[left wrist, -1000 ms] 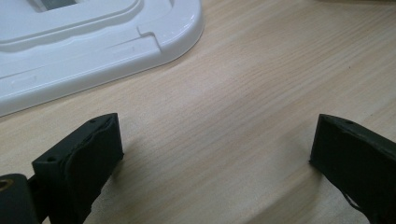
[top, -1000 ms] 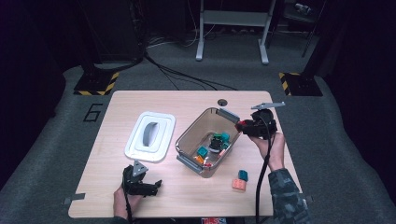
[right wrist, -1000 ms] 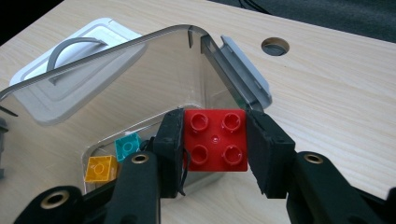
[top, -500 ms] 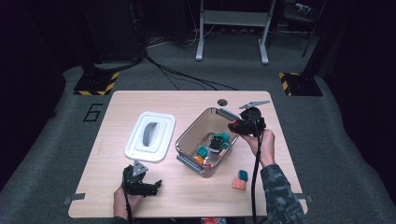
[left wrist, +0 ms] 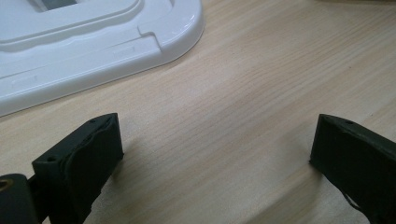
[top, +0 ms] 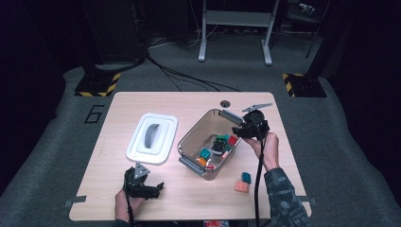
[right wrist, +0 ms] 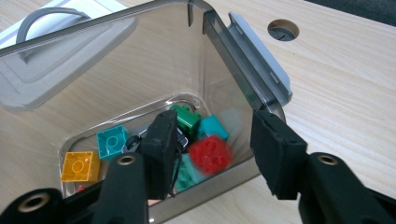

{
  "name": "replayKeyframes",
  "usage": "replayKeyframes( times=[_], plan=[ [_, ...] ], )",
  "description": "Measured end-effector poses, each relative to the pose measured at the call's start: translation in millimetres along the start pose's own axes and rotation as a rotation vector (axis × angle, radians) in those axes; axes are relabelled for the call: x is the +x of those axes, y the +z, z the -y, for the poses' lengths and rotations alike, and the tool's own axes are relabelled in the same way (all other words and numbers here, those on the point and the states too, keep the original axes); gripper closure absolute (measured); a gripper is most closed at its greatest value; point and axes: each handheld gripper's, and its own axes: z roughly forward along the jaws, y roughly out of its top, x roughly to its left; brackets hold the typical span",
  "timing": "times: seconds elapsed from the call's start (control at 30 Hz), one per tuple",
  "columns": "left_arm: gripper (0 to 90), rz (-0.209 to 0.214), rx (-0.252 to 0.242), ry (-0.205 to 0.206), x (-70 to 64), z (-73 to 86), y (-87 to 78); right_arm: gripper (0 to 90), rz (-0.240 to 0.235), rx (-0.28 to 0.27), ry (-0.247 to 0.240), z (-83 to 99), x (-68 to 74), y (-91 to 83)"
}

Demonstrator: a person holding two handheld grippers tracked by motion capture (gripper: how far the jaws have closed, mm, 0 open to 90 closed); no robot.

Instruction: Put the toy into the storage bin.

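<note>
Right gripper [right wrist: 210, 154] was held over the near right edge of the clear bin [top: 191, 137], jaws apart and empty; a red brick [right wrist: 211, 154] showed blurred in the gap between them, apparently loose and lying or dropping into the bin rather than gripped. Other bricks lay on the bin floor below: green [right wrist: 186, 119], teal [right wrist: 112, 140], yellow [right wrist: 80, 166]. Outward from this gripper, the two bricks left on the table [top: 142, 101], a teal one [top: 246, 177] and an orange one [top: 241, 186] touching it, sat toward the person, just beside the right forearm, between bin and table edge. Judged: next pick lies behind the right gripper, so that hand was the nearer one and would need to draw back. Left gripper [top: 142, 187] rested wide open and empty on the near left of the table, beside the white lid [top: 152, 137], well apart from the bricks.
</note>
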Motion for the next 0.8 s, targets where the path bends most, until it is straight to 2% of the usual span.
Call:
replayKeyframes(
  times=[0.03,0.07,0.17,0.3,0.37,0.6,0.77,0.8],
  plan=[
    [2.2,0.001,-0.001,-0.006,-0.4,0.1,0.1,49.5,0.0,0.0,0.004,0.7,-0.4,-1.8],
    [2.2,0.0,-0.001,-0.005,-0.3,0.1,0.1,44.3,0.001,-0.003,0.01,2.0,-1.1,-5.0],
    [2.2,-0.001,0.0,0.0,0.0,0.0,-0.1,40.3,0.001,-0.017,0.01,3.7,-2.3,-8.6],
    [2.2,-0.001,0.0,0.001,0.0,0.0,-0.1,28.5,-0.013,-0.033,0.033,9.9,-3.3,-21.4],
    [2.2,-0.001,0.0,0.0,0.0,0.0,-0.1,22.9,-0.018,-0.044,0.027,15.6,-4.3,-29.3],
    [2.2,-0.002,0.0,0.001,0.0,0.0,0.0,16.3,-0.034,-0.049,0.03,33.5,-5.1,-39.5],
    [2.2,-0.001,0.0,0.0,-0.1,0.0,0.0,14.9,-0.045,-0.029,0.041,47.5,-5.9,-39.4],
    [2.2,-0.002,-0.001,0.0,-0.1,0.0,0.0,14.6,-0.049,-0.021,0.056,52.3,-5.2,-39.4]
  ],
)
